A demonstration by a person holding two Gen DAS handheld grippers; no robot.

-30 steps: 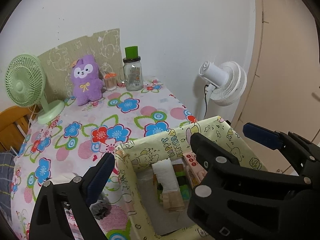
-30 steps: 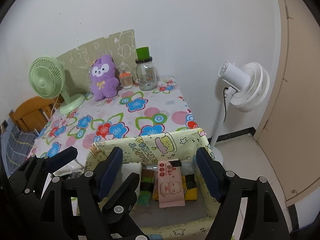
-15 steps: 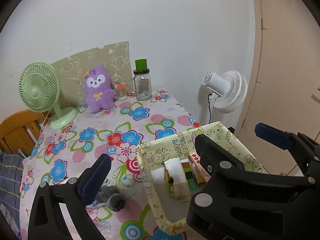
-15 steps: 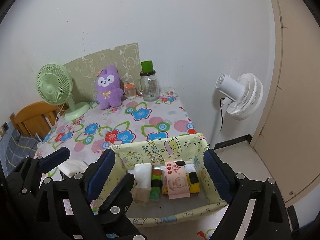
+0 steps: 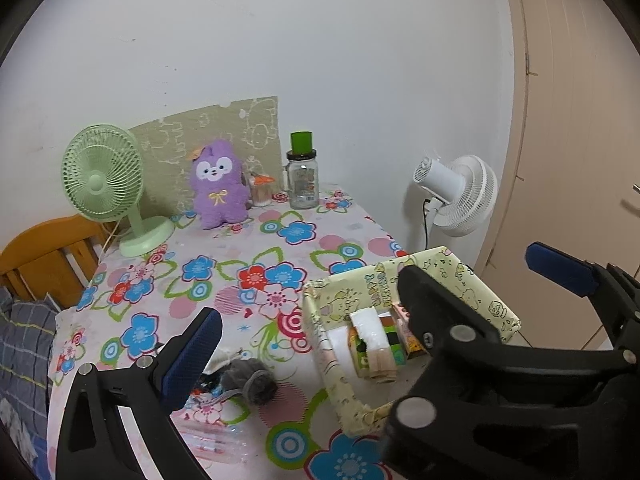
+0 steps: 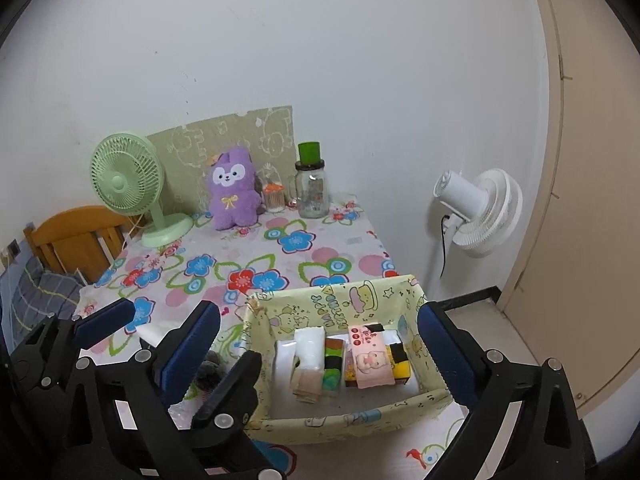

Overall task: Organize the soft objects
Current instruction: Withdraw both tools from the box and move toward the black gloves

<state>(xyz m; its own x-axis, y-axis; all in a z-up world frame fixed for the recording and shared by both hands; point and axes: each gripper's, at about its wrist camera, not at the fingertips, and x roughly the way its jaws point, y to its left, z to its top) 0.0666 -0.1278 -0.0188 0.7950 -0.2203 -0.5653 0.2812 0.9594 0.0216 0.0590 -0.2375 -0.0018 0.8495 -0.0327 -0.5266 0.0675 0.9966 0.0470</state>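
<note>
A yellow cartoon-print box point(image 6: 352, 420) stands at the near right corner of the flowered table point(image 5: 248, 248). Inside it lie a white tissue pack point(image 6: 308, 344), a pink tissue pack point(image 6: 370, 360) and coloured sponges point(image 6: 334, 364). Left of the box, a grey soft bundle point(image 5: 252, 380) rests on the cloth. A purple plush point(image 5: 218, 188) sits upright at the back. My left gripper point(image 5: 376, 312) is open and holds nothing. My right gripper point(image 6: 320, 348) hangs above the box's near side; its jaws are opening, with nothing pressed between the pads.
A green desk fan point(image 5: 102, 180), a small swab pot point(image 5: 262, 192) and a glass jar with a green lid point(image 5: 303, 180) line the back wall. A white standing fan point(image 5: 456, 196) is off the table's right side. A wooden chair point(image 5: 44, 256) stands left.
Both grippers have drawn back and risen from the box, so more of the table shows. The right jaws have spread wider. The grey bundle has come into the left wrist view.
</note>
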